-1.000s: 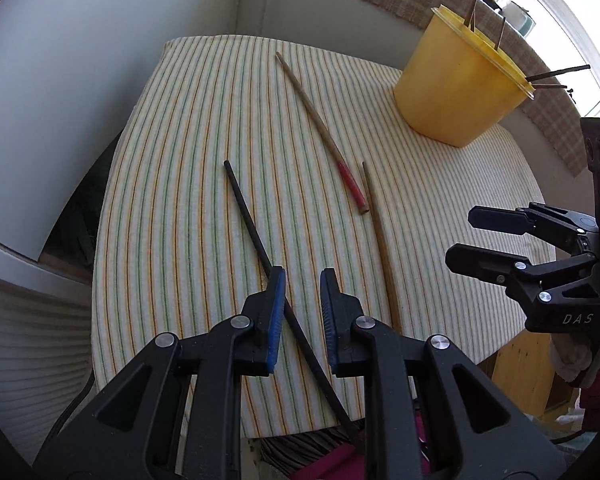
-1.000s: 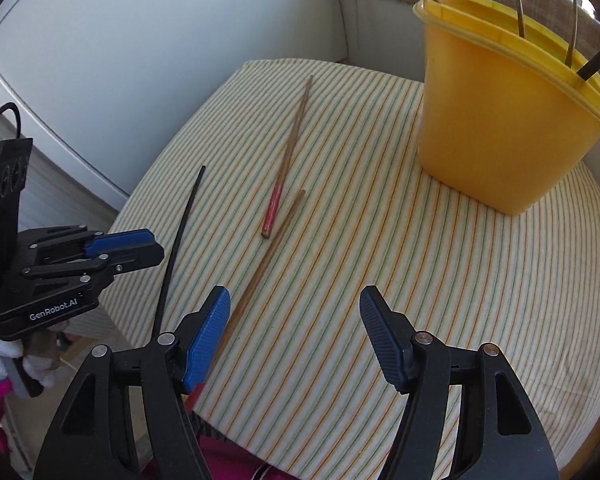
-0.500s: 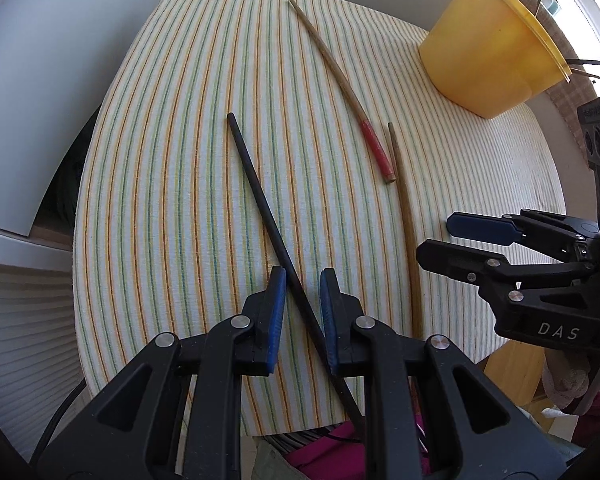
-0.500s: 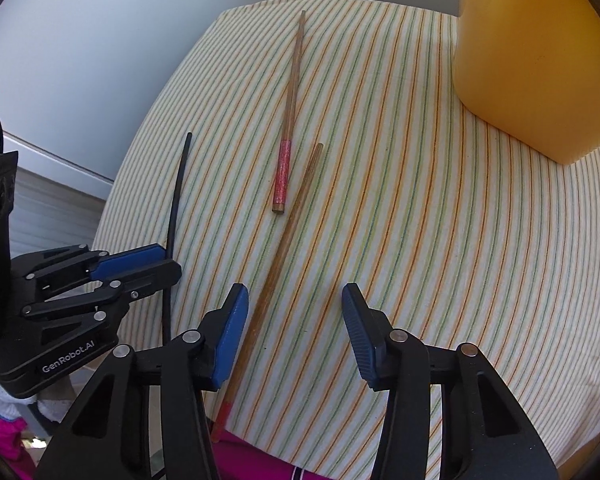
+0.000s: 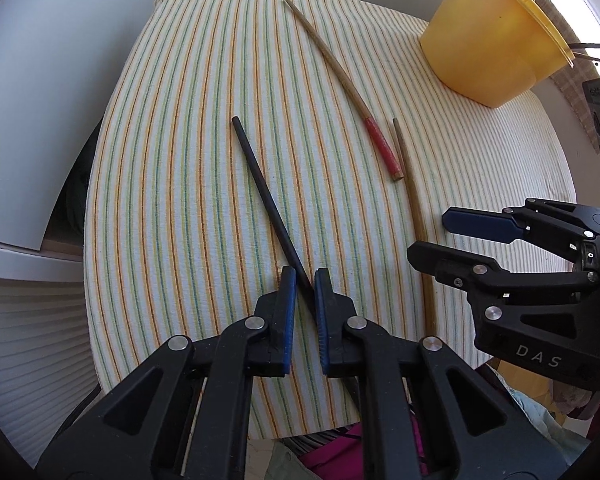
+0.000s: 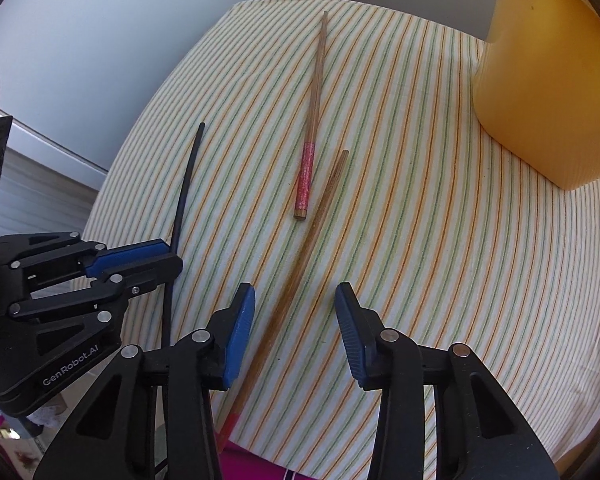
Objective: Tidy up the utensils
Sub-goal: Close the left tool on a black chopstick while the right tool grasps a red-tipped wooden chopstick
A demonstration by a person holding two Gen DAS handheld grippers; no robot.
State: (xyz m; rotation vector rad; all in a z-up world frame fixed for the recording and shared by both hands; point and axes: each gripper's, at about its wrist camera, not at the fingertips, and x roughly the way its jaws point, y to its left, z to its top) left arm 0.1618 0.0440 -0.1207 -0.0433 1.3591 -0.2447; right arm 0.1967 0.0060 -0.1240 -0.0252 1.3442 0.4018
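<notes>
I use the yellow tub (image 5: 496, 36) at the far corner of the striped cloth (image 5: 172, 184) as my landmark: loose sticks belong in it, so both my tools come down at the cloth edge farthest from it. My left gripper (image 5: 302, 280) is closing its jaws around the black chopstick (image 5: 260, 184), which runs between the pads near its near end; I judge them just about pinching it, low on the shaft so I can lift it clear. My right gripper (image 6: 294, 304) is also closing, the plain wooden chopstick (image 6: 300, 260) lying between its wide-apart pads, untouched. The red-banded chopstick (image 6: 314, 120) lies nearer the tub, waiting. The tub's inside is hidden; only a few stick ends poke over its rim, and both grasped sticks' near ends vanish behind my tools.
</notes>
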